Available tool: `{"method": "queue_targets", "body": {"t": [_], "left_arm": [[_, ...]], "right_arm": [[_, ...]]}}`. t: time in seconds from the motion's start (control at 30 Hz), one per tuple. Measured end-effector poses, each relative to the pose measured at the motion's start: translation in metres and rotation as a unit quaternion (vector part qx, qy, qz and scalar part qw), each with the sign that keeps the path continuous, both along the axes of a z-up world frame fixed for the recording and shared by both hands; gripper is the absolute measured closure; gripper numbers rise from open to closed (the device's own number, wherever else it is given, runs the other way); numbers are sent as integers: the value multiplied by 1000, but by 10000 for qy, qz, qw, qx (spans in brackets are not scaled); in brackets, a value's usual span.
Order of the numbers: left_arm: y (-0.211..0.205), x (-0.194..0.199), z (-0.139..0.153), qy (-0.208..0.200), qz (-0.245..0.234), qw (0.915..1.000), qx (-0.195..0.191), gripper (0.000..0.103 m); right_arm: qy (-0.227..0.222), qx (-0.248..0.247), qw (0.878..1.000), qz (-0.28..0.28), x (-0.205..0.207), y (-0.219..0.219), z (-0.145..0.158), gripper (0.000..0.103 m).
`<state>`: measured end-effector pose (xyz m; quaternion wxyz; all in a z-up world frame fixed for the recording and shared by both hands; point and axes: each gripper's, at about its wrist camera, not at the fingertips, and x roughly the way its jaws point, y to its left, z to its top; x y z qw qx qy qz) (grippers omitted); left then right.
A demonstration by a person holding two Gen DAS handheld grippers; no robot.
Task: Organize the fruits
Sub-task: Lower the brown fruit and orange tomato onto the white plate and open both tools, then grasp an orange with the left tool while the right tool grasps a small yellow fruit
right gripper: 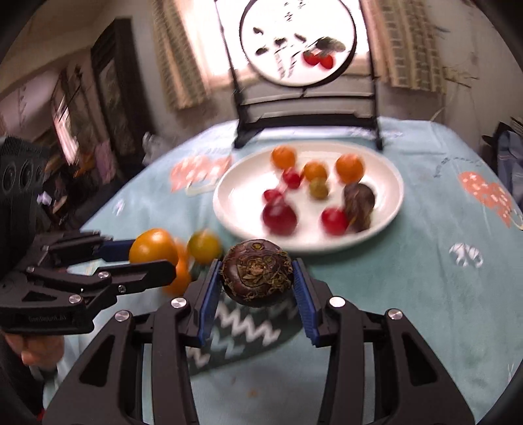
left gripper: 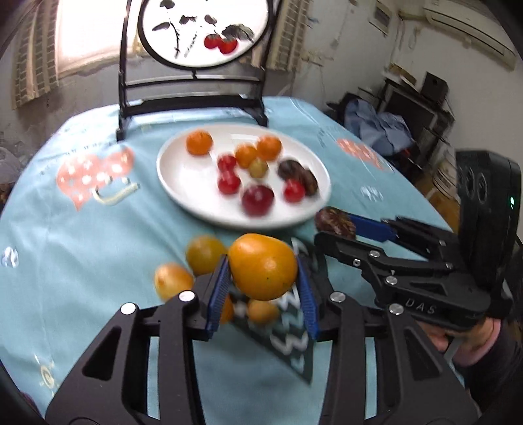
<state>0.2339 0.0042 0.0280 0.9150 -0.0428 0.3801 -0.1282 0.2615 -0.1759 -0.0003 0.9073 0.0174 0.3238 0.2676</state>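
My left gripper (left gripper: pixel 263 282) is shut on a large orange fruit (left gripper: pixel 263 266), held above a dark zigzag mat (left gripper: pixel 284 340) in the left wrist view. My right gripper (right gripper: pixel 256 287) is shut on a dark brown round fruit (right gripper: pixel 256 276); it also shows in the left wrist view (left gripper: pixel 335 222), near the plate's rim. A white plate (left gripper: pixel 183 183) holds several small orange, red and dark fruits. The plate also shows in the right wrist view (right gripper: pixel 389 202). Loose orange fruits (left gripper: pixel 204 255) lie on the cloth by the mat.
A light blue tablecloth (left gripper: pixel 81 248) covers the round table. A black stand with a round painted panel (left gripper: pixel 202 29) stands behind the plate. Cluttered shelves and blue cloth (left gripper: pixel 382 127) are off the table's right side.
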Motion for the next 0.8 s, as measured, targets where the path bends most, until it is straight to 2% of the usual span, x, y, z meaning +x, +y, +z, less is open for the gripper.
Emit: {"method": "queue_targets", "body": {"t": [0.1,0.3,0.33,0.37,0.4,0.43,0.6,0.67,0.8], "left_arm": [[-5,36,8,-135,286,9991,289,62],[-2,93,0,75,564,9980,291,62],[-1,98,-2,108,663,9973,308,60],[3,101,-3,130,803,9963,283,51],[7,100,-3,107,949,9952,232,27],[11,93,2,-32,1054,9943,158,17],[26,60,28,-573,1416,9878,291,6],[35,42,30,-669,1526,9858,217,3],[56,13,20,-560,1822,9816,47,3]], "right_arm": [[-27,-17,9996,-264,30,-1,1,59],[4,17,9989,-471,72,-4,-6,59],[27,42,9986,-518,76,-5,-7,58],[46,93,9983,-566,76,-8,-6,54],[66,210,9982,-559,74,-11,-4,54],[74,347,9982,-485,71,-14,-1,54],[-143,485,9987,19,36,-7,18,51],[-85,318,9988,365,20,6,16,50],[135,-314,9928,1148,-14,42,-3,50]]}}
